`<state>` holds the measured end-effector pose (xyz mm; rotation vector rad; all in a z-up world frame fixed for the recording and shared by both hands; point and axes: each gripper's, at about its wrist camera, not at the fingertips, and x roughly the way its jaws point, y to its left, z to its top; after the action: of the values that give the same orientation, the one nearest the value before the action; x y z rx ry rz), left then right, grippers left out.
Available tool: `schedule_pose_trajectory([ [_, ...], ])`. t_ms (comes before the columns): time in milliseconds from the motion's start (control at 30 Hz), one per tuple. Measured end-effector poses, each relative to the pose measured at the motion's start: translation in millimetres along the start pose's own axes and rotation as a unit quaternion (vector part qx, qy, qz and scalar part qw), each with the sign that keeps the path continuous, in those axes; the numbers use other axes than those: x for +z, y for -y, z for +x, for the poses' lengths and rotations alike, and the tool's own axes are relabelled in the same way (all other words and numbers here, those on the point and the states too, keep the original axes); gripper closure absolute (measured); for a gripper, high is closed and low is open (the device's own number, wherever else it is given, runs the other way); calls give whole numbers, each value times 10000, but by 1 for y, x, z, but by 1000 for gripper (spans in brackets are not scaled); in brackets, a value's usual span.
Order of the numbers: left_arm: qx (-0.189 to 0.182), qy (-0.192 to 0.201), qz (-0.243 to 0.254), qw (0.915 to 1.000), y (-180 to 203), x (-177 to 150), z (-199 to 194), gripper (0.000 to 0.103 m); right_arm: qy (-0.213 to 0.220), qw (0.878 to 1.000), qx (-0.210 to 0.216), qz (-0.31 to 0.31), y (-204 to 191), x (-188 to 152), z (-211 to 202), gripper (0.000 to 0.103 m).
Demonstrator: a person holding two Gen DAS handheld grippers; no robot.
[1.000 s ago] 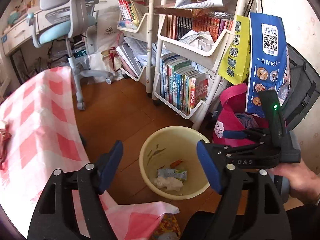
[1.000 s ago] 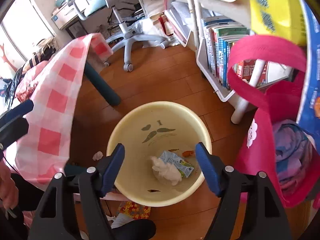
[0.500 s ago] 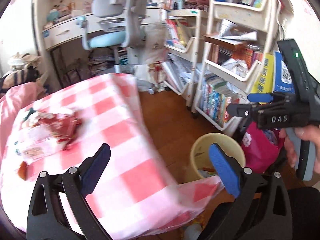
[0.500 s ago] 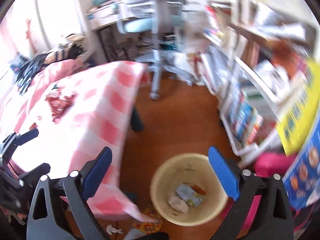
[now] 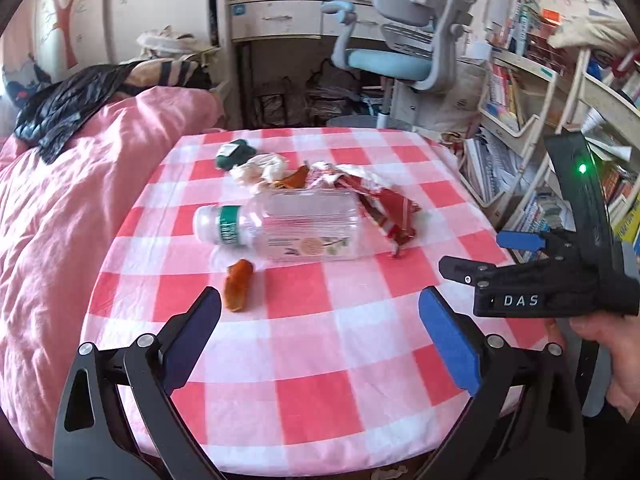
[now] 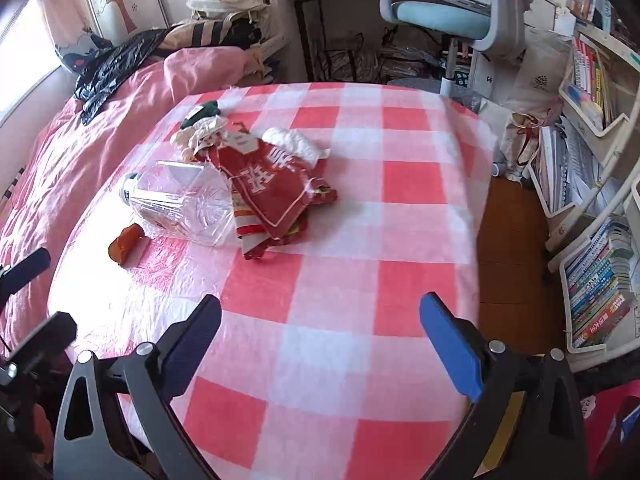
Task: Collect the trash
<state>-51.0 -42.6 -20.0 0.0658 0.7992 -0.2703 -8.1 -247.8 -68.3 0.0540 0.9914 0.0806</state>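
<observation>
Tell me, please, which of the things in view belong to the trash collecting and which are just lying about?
For the job: bottle, red wrapper, orange peel, crumpled tissue, green wrapper, left gripper, right gripper.

Just there: chair, bookshelves, pink quilt, black jacket.

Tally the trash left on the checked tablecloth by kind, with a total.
Clear plastic bottle: 1
Orange peel pieces: 2
Red snack wrapper: 1
Crumpled white tissue: 1
Dark green wrapper: 1
Total: 6 that I can make out
</observation>
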Motion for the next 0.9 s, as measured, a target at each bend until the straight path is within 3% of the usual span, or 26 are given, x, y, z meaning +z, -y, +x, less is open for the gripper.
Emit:
schedule_pose_trajectory([
  [200,197,-200,-212,9994,-49,6,16,8,-147,9994,-297,112,-8,7,28,8],
  [433,163,-210,-332,9991,-69,16,22,7,-75,9979,-637,-1,-17,17,46,8],
  [700,196,-246,-754,9967,-85,30,32,7,-7,9980,-625,-19,-17,26,53,7],
  [900,123,-353,-1373,9898,-106,27,33,8,-8,9980,-624,-21,-19,26,54,7],
])
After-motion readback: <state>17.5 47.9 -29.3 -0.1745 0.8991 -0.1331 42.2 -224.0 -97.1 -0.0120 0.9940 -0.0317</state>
